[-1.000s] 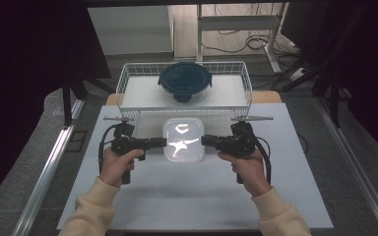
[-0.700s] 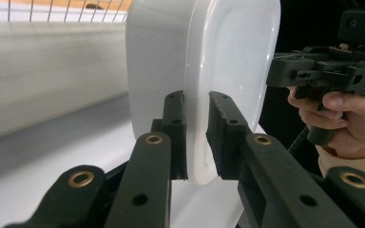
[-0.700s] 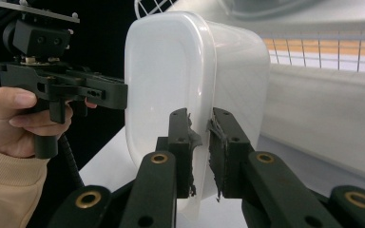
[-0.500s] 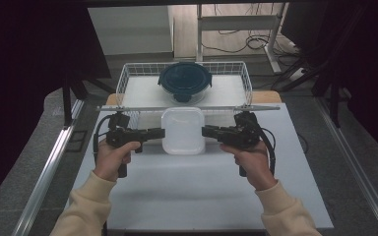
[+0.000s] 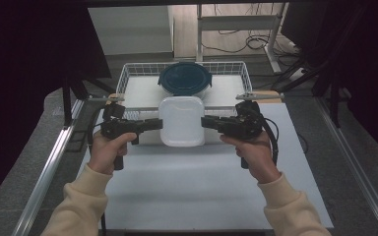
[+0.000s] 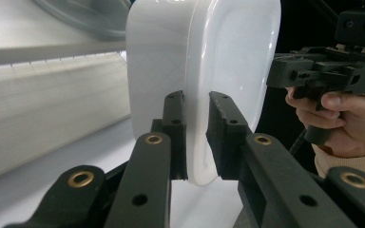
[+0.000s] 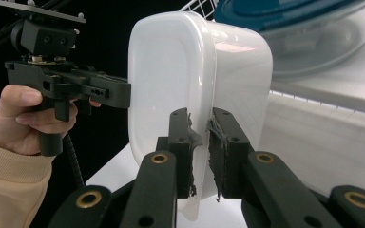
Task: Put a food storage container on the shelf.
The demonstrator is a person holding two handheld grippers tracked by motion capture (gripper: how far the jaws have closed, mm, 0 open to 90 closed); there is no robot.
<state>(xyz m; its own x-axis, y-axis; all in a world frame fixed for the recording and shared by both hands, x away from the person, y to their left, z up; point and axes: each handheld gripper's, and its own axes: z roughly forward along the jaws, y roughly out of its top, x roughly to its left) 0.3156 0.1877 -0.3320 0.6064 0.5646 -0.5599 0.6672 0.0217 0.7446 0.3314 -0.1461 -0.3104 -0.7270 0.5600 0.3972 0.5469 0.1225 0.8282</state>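
The left tongs (image 5: 158,124) are pinching the left rim of the white plastic container (image 5: 181,120), and in the left gripper view the two black pads are pressing on either side of that thin lip (image 6: 197,137). The right tongs (image 5: 204,121) are clamping the opposite rim in the same way, their worn pads (image 7: 200,142) biting the edge in the right gripper view. Both tongs are pointing inward, level, facing each other across the container.

The container is hanging between them above the desk (image 5: 192,196), its far edge overlapping the near wall of the white wire basket (image 5: 128,73). Just beyond it, a round dark-blue-lidded bowl (image 5: 184,78) is sitting in the middle of the basket, taking up the centre; to the left and right of the bowl the basket floor is lying bare.

The person's left hand (image 5: 106,152) and right hand (image 5: 253,152) are gripping the handles, cream sleeves coming in from the near edge. Between the forearms, the near half of the desk is offering broad flat room. The desk's left edge is running beside a metal rail (image 5: 49,172), and a matching rail (image 5: 354,167) is lying farther off on the right. Cables (image 5: 256,42) are trailing on the floor beyond the basket.
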